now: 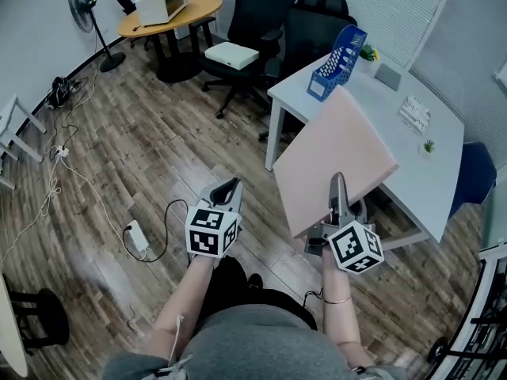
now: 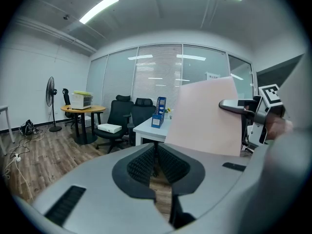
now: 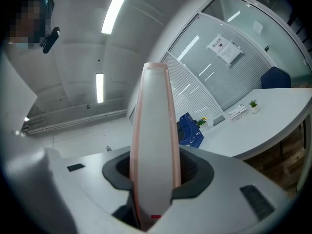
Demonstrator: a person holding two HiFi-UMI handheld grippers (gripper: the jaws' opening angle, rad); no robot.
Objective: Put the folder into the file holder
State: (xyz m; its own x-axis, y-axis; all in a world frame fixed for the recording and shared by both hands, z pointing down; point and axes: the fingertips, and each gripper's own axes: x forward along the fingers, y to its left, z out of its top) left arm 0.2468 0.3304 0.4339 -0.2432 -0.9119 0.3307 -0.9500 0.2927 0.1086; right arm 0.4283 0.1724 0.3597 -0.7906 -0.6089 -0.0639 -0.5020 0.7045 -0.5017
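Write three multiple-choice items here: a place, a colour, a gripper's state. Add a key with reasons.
1. Where does the file holder stand?
A. on the white desk
B. on the floor
C. on a chair

2. What colour is the folder?
A. blue
B. green
C. pink

3. How is the left gripper?
A. shut on the folder
B. shut and empty
C. wide open

Key:
1 A, the head view shows it on the desk's far corner.
2 C, its face looks pale pink in the head view.
3 B, its own view shows the jaws together, nothing between them.
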